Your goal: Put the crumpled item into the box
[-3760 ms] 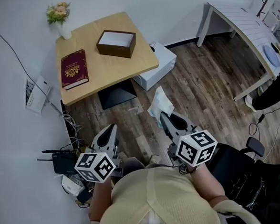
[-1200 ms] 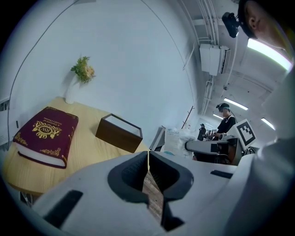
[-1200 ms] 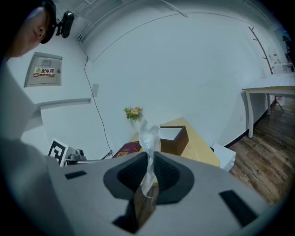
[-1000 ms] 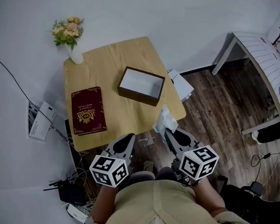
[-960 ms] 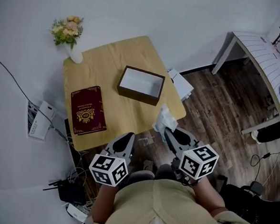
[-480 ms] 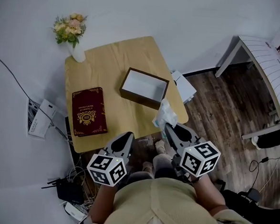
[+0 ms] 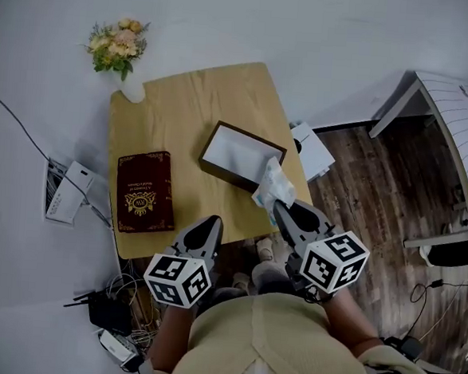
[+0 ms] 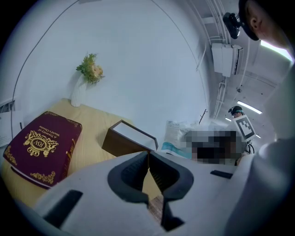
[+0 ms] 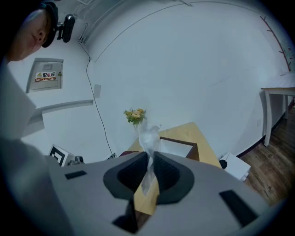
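A crumpled white plastic wrapper point(image 7: 272, 183) sticks up from my right gripper point(image 7: 280, 207), which is shut on it just off the table's near right edge. In the right gripper view the wrapper point(image 9: 149, 138) rises between the closed jaws. The open brown box point(image 7: 241, 155) with a white inside sits on the small wooden table point(image 7: 184, 107), right beside the wrapper; the box point(image 8: 128, 138) also shows in the left gripper view. My left gripper point(image 7: 205, 229) is shut and holds nothing, at the table's near edge.
A dark red book point(image 7: 141, 192) lies on the table's left side, and a white vase with flowers point(image 7: 120, 50) stands at its far left corner. A white case point(image 7: 316, 152) sits on the wood floor to the right. Cables and adapters point(image 7: 112, 326) lie at lower left.
Both grippers have come closer to the table. The wrapper in the right gripper has moved from over the floor to the box's near right corner.
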### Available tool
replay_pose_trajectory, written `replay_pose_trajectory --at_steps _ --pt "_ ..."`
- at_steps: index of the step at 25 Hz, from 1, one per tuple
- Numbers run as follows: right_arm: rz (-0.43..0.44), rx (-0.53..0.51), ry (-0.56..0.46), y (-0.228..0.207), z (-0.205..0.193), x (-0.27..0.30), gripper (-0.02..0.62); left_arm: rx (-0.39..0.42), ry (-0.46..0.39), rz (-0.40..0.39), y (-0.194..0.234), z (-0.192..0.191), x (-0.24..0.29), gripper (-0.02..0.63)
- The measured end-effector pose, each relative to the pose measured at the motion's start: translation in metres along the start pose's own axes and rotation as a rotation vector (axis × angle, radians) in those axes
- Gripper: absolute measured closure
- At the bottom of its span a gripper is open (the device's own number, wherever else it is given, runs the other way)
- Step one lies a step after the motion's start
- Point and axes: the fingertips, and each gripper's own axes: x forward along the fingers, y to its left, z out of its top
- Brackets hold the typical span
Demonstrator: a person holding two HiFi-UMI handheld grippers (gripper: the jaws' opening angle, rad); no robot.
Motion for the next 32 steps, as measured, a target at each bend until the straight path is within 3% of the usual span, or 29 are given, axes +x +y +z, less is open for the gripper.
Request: replay_pose_trajectory --at_steps 15,32 --pt "0.122 -0.036 0.067 -0.033 0.030 0.049 0.537 -0.039 -0.031 0.091 0.012 0.023 0.048 0.577" --pt "0.227 -0.050 0.170 -0.041 0.026 0.088 0.537 -0.097 -0.065 0.233 0.037 0.032 0.051 0.577"
